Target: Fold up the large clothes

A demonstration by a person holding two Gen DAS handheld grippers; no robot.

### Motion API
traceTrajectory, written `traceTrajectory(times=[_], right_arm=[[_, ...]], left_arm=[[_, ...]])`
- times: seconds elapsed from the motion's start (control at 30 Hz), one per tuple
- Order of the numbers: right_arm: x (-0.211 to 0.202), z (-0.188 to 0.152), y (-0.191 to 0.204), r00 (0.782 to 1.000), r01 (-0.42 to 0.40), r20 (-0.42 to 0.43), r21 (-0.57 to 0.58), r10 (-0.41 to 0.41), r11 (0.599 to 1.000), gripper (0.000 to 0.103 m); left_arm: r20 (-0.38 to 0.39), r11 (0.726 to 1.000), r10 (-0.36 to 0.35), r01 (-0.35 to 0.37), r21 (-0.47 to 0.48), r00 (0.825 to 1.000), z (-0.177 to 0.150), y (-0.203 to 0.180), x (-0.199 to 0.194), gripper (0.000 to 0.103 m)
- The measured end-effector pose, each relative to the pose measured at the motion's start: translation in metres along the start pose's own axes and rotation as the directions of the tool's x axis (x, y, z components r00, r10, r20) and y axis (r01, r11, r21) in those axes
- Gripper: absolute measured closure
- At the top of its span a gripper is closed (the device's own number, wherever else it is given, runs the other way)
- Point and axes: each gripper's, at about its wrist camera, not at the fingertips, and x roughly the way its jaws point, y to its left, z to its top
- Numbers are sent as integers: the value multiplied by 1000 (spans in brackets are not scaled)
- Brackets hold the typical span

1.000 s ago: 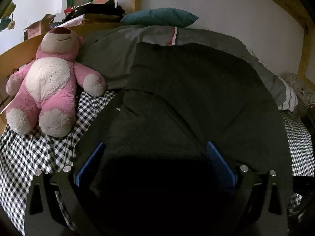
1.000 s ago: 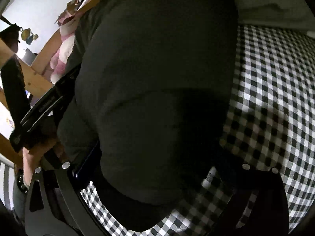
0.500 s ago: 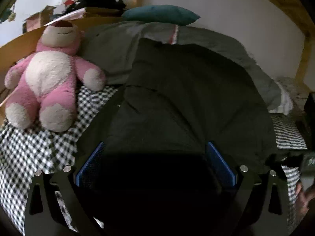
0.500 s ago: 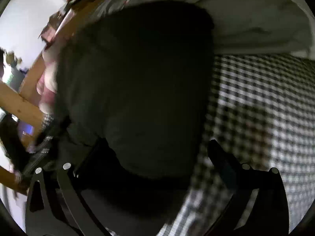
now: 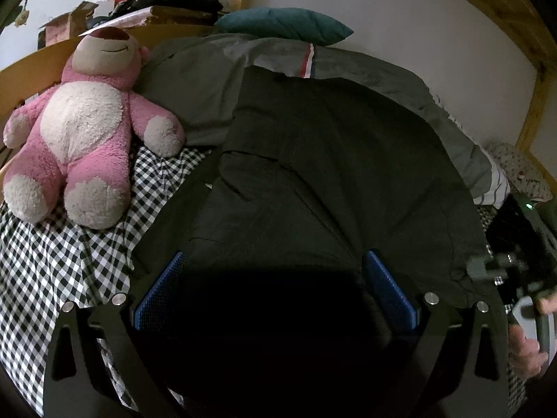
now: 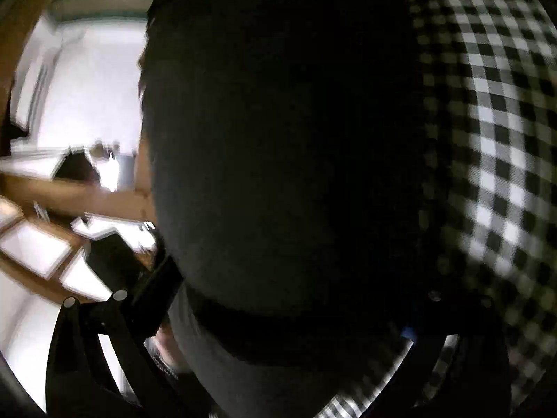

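A large dark garment (image 5: 330,181) lies spread on the checkered bed, its far end over a grey quilt. My left gripper (image 5: 275,285) is open, its blue pads (image 5: 160,289) wide apart over the garment's near edge, which lies in shadow between them. In the right wrist view the dark garment (image 6: 278,139) fills the frame. My right gripper (image 6: 278,313) is open with the cloth bulging between its fingers. The right gripper also shows in the left wrist view (image 5: 515,271) at the garment's right edge.
A pink plush bear (image 5: 83,129) sits at the left on the black-and-white checkered sheet (image 5: 45,261). A grey quilt (image 5: 209,73) and a teal pillow (image 5: 282,24) lie at the back. A wooden bed frame (image 5: 532,104) stands at the right.
The right gripper has swung sharply, now blurred and close against the garment with the room at its left. The left gripper has barely moved; the right gripper has come into its view.
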Motion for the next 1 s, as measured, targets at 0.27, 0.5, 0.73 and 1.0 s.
traceTrajectory(times=[0.27, 0.5, 0.73, 1.0], right_arm=[[-2, -18, 10, 998, -28, 50, -5, 28, 1000, 38], [-6, -41, 31, 996, -43, 73, -5, 43, 999, 46], [-91, -93, -17, 993, -67, 95, 16, 65, 998, 46], [-225, -200, -85, 981, -72, 185, 87, 54, 994, 46]], left_arm=[[2, 1000, 12, -12, 22, 1000, 1, -7, -6, 4], [-47, 998, -59, 58, -15, 997, -3, -11, -20, 4], [-102, 990, -120, 127, 56, 988, -40, -72, -44, 4], [-147, 951, -250, 271, 150, 957, -110, -186, -96, 4]])
